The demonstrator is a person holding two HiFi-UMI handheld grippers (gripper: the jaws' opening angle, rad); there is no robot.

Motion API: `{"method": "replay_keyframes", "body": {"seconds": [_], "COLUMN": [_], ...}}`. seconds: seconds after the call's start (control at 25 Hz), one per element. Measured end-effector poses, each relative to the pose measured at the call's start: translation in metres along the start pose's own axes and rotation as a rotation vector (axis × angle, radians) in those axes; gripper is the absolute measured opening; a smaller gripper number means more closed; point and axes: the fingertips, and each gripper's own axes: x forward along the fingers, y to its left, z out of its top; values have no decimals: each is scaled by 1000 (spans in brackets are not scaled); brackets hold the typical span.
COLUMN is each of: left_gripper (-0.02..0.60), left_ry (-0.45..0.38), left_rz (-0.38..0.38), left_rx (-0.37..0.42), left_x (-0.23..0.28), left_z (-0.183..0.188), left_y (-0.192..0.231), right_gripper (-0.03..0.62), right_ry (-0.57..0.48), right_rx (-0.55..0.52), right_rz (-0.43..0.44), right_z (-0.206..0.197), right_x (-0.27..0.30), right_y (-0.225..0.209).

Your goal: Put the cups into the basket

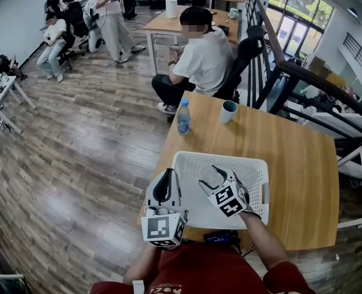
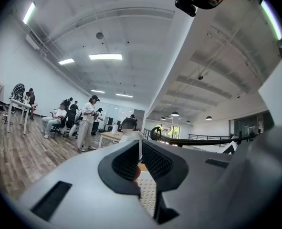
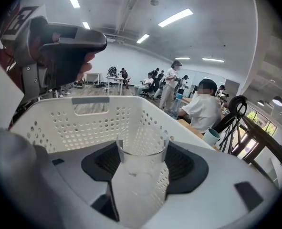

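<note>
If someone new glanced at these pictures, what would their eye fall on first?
The right gripper is shut on a clear cup, poised over the white perforated basket at the near edge of the wooden table. Beyond the basket stand a water bottle and a teal cup. A seated person in a white shirt is at the table's far end.

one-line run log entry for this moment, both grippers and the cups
right gripper: shut on clear cup, over basket | left gripper: shut, empty | mug: on table, outside basket
</note>
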Motion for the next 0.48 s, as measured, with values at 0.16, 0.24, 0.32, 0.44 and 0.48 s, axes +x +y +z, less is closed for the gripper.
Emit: {"method": "replay_keyframes", "body": {"seconds": [0.16, 0.24, 0.32, 0.44, 0.48], "left_gripper": [23, 23, 23, 23, 23], "left_ry": [-1, -1, -1, -2, -3], "left_rz": [-3, -4, -6, -8, -8], "left_rx": [0, 0, 1, 4, 4], "left_x": [2, 1, 0, -3, -3], "left_z": [1, 2, 3, 3, 3], "left_y": [-1, -1, -1, -1, -1], "right_gripper": [285, 285, 285, 285, 285], "right_ry": [52, 75, 99, 131, 141], "right_rx": [-40, -65, -75, -97, -109], "right_rz": [31, 47, 67, 93, 101], "right_z": [-13, -20, -26, -35, -38], "right_x": [13, 20, 25, 30, 32], "right_y": [4, 8, 15, 23, 26]}}
